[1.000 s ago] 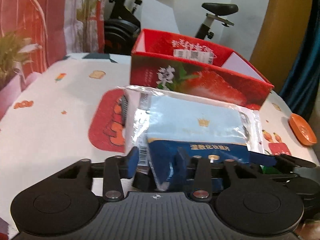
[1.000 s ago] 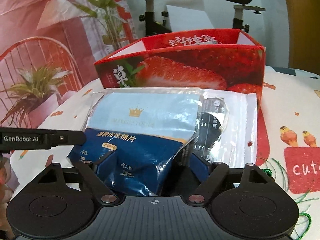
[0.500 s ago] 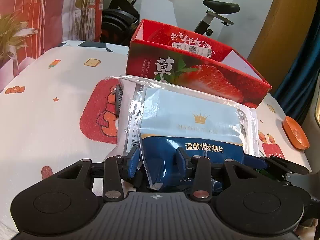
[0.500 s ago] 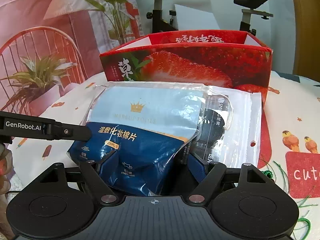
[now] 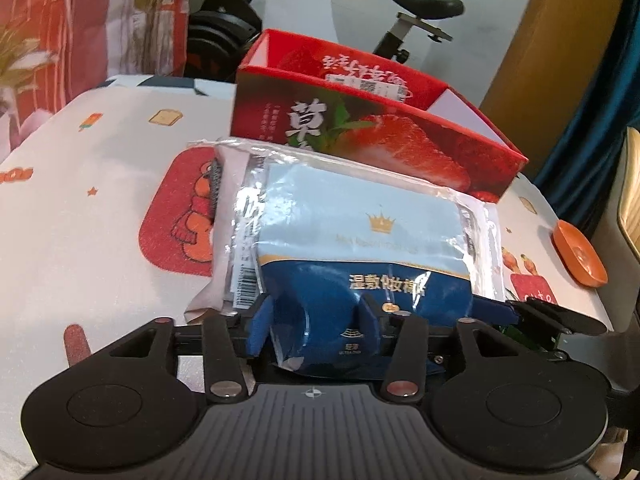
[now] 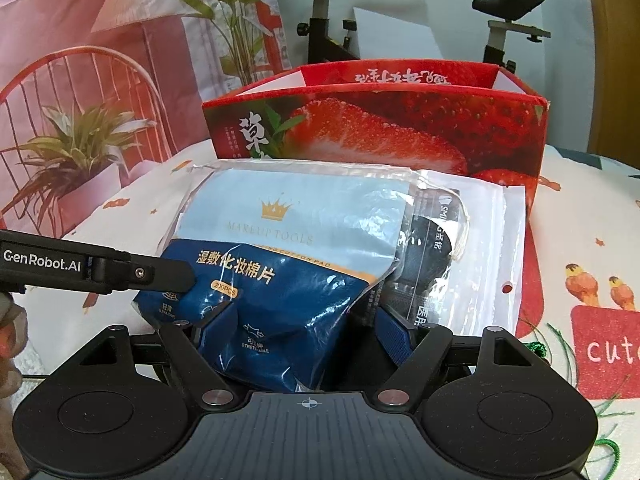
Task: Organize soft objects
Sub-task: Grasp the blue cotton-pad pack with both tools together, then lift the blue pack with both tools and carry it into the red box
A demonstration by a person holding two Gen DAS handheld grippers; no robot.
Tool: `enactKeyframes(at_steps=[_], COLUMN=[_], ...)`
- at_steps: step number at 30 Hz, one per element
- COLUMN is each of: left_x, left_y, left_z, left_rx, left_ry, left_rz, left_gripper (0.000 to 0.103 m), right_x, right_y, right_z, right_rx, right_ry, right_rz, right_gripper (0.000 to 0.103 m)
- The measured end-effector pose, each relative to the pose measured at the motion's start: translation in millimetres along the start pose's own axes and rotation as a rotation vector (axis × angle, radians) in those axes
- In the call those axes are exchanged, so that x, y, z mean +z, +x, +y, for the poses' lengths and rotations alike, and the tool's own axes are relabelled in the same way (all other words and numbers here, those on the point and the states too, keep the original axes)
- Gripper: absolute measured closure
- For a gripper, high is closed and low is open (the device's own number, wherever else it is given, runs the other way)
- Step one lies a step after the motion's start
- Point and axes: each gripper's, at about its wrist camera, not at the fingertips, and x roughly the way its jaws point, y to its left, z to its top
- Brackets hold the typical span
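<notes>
A blue and pale-blue bag of cotton pads lies on a clear pouch holding dark masks, just in front of the red strawberry box. My left gripper has the bag's near blue end between its pads; its jaws are opening, and the bag still fills the gap. From the other side, my right gripper is shut on the same bag, with the pouch beside its right finger. The left gripper's finger rests against the bag's left edge.
The box stands open-topped behind the bags on a patterned tablecloth. An orange dish sits at the right table edge. Green string lies to the right. An exercise bike stands beyond the table.
The left gripper's pads have spread apart on the bag's end. Both views have shifted slightly, showing more of the bag's blue front. The right gripper keeps its hold.
</notes>
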Motion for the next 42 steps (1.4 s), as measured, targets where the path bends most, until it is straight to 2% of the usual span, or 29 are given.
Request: enactKeyframes(at_steps=[5, 6, 9, 11, 12, 15, 18, 25, 31, 35, 38, 42], left_x=[-3, -4, -7, -8, -8, -9, -10, -11, -11, -12, -12, -11], left_y=[5, 6, 8, 9, 10, 9, 8, 9, 10, 11, 13, 11], left_z=[12, 15, 23, 28, 29, 29, 23, 29, 29, 29, 32, 29], left_rx=[-0.01, -0.015, -0.032, -0.059, -0.069, -0.103, -0.091, -0.114, -0.113, -0.115, -0.123, -0.14], left_ry=[-0.074, -0.088, -0.129, -0.162, -0.17, -0.159, -0.122, -0.15, -0.148, -0.149, -0.169, -0.163], left_rz=[0.009, 0.011, 0.016, 0.018, 0.018, 0.007, 0.0, 0.008, 0.009, 0.012, 0.017, 0.015], left_gripper=[0.034, 0.034, 0.037, 0.049, 0.05, 0.051, 0.051, 0.05, 0.05, 0.049, 0.05, 0.05], right_x=[0, 0, 4, 5, 6, 7, 10, 18, 17, 14, 15, 17], right_y=[0, 0, -2, -4, -4, -7, -7, -13, -9, -4, -4, -10], right_z=[0, -1, -3, -1, 1, 2, -2, -17, -19, -28, -26, -11], right_rx=[0.001, 0.004, 0.044, 0.045, 0.04, 0.04, 0.052, 0.072, 0.077, 0.106, 0.102, 0.08], right_ry=[0.0, 0.002, 0.021, 0.015, 0.008, 0.008, 0.036, 0.142, 0.162, 0.24, 0.226, 0.13], right_rz=[0.006, 0.009, 0.026, 0.031, 0.032, 0.038, 0.056, 0.058, 0.079, 0.092, 0.089, 0.071], right_gripper=[0.03, 0.034, 0.048, 0.05, 0.051, 0.052, 0.052, 0.052, 0.061, 0.064, 0.065, 0.066])
